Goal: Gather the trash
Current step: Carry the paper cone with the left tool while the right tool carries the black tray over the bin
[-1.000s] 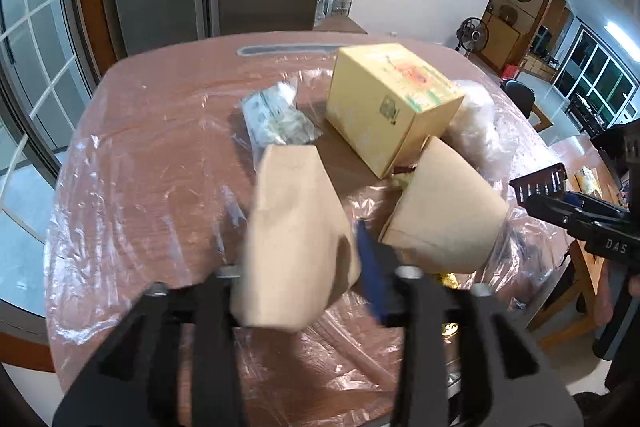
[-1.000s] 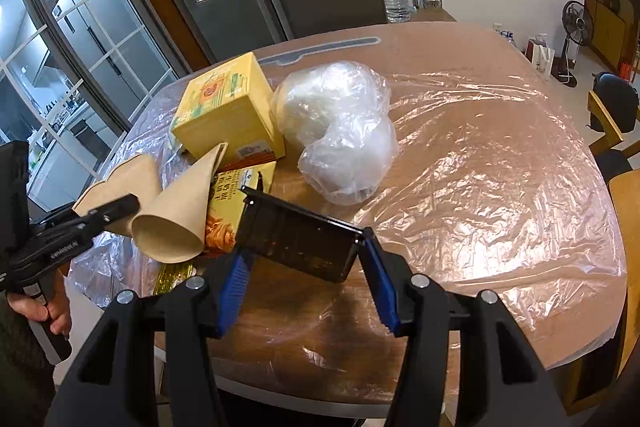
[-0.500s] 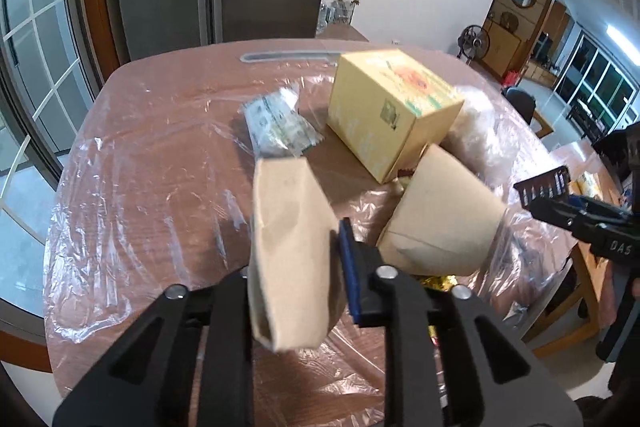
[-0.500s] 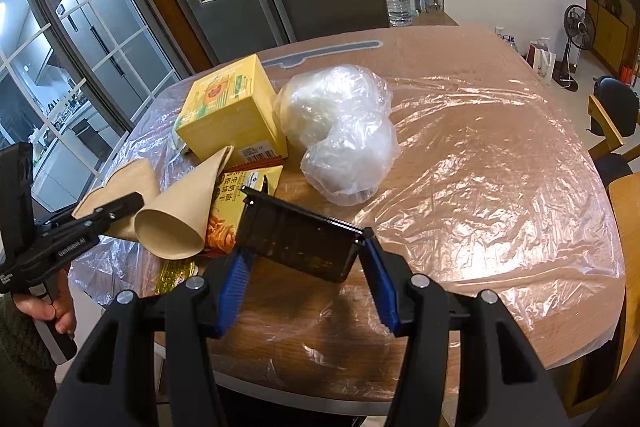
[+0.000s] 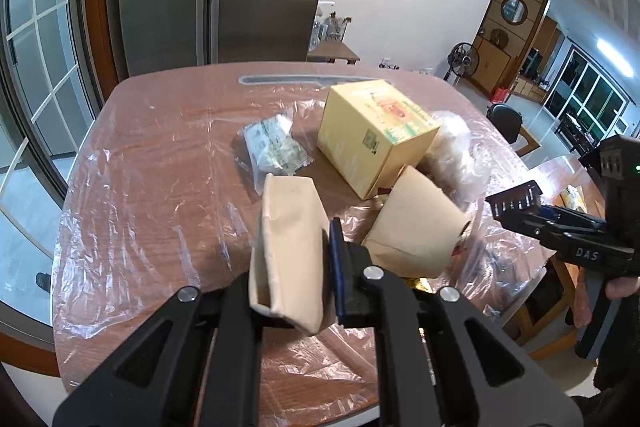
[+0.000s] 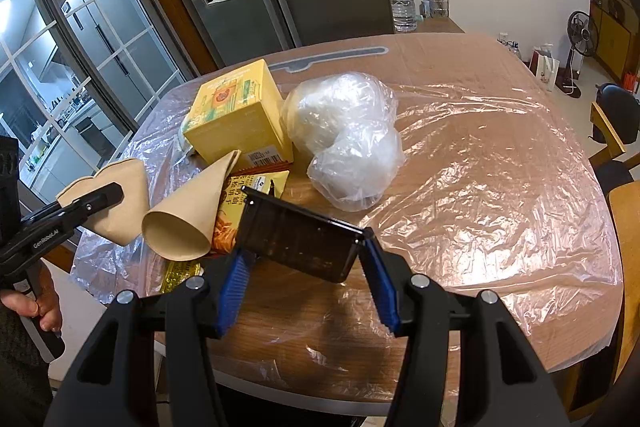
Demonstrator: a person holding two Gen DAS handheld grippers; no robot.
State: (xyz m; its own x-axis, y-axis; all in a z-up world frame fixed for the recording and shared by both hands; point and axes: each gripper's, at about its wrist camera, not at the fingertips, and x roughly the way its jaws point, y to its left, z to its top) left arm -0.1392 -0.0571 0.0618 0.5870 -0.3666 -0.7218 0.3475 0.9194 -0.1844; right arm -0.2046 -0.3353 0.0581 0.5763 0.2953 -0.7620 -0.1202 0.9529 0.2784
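Claw status, left side: my left claw has just been closing and now pinches a flattened brown paper cup between its pads, the cup squeezed narrow and held clear of the bench. Claw status, right side: my right claw grips a dark plastic tray across its width, blue pads pressing both ends, tray tilted above the near bench edge.

Beside the held cup, a second brown paper cup lies on its side on the bench, mouth toward me in the right wrist view. It rests on a yellow snack wrapper. Behind it stands a yellow carton, tilted, touching the lying cup. Left of the carton lies a small clear packet with printed contents. Right of the carton sits a bundle of crumpled clear plastic bags. A thin plastic sheet covers the bench top.
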